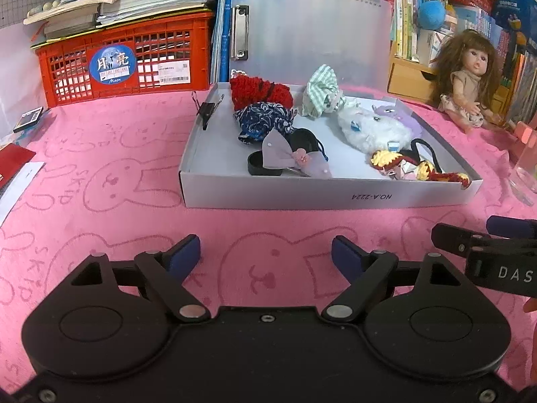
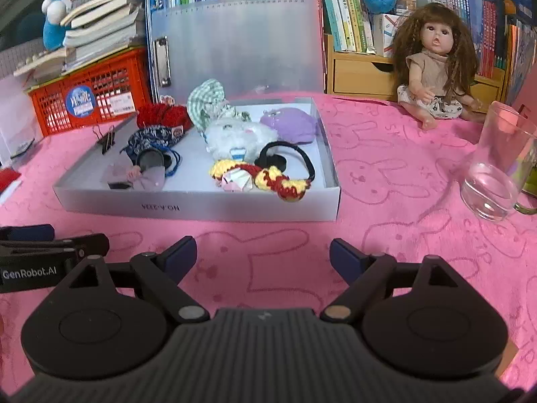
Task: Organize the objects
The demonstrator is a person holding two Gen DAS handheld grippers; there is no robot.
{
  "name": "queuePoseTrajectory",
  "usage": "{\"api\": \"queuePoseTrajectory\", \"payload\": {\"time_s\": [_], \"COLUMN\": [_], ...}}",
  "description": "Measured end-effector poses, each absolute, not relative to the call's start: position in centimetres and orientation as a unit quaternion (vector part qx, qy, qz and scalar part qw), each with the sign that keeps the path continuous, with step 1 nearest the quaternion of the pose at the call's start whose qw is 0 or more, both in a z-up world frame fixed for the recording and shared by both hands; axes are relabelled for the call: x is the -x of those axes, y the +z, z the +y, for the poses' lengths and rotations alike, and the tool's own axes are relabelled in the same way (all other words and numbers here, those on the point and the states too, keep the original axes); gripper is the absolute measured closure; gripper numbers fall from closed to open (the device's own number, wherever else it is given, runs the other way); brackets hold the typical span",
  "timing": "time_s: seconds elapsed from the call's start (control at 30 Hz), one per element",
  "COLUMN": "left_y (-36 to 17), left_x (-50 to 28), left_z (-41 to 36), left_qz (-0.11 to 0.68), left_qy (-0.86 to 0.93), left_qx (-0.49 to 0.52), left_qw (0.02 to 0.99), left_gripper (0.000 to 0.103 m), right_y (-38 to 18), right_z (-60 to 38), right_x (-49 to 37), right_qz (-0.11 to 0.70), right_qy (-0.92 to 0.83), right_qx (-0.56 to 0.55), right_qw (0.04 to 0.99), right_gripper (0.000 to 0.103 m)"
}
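We hover 2 grippers before the tray.
Left gripper [image 1: 265, 256] and right gripper [image 2: 263, 254] gape empty over bare pink rabbit-print cloth [image 2: 386, 235], short of the shallow white cardboard tray's [image 2: 201, 206] near wall.

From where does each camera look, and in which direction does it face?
Left wrist: sits on the left tool, facing the white box across the pink cloth; the right tool shows at right.
Right wrist: sits on the right tool, facing the same white box; the left tool shows at left.
Shared: box, doll, red crate.
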State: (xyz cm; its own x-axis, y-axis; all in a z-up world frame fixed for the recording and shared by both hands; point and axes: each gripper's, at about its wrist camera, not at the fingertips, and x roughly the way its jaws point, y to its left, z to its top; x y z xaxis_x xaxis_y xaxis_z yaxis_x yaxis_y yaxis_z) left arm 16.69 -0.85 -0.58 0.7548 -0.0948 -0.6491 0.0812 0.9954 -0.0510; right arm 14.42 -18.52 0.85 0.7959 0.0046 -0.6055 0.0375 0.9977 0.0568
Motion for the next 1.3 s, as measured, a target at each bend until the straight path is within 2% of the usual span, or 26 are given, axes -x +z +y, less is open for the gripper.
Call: {"api": "queuePoseTrajectory", "payload": {"time_s": [0.27, 0.4, 0.5, 1.3], "left_y": [-1.2, -1.4, -1.5, -1.6], "left_x": [-16.5, -16.4, -16.6, -16.7], "left_z": [-1.4, -1.3, -1.2, -1.3], "left_qz": [0.334, 0.332, 0.336, 0.338], "left_qy": [-0.046, -0.044, -0.041, -0.039], "left_qx": [-0.014, -0.014, -0.013, -0.015], "left_qw": [0.941, 0.942, 0.941, 0.940], "left_gripper": [0.010, 0.008, 0.000, 0.000], "right_y": [-0.1, -0.4, -0.4, -0.5], "right_z": [-18.1, -17.6, -17.7, -17.5], "right_x": [-14.8, -14.9, -15.1, -15.2], "right_qz": [0.323, 0.324, 0.328, 0.330], "right_qy": [-0.021, -0.017, -0.016, -0.017], "right_qx": [-0.018, -0.003, -0.003, 0.001], "right_qw": [0.946, 0.946, 0.945, 0.944], "right_gripper": [0.008, 0.003, 0.000, 0.000]}}
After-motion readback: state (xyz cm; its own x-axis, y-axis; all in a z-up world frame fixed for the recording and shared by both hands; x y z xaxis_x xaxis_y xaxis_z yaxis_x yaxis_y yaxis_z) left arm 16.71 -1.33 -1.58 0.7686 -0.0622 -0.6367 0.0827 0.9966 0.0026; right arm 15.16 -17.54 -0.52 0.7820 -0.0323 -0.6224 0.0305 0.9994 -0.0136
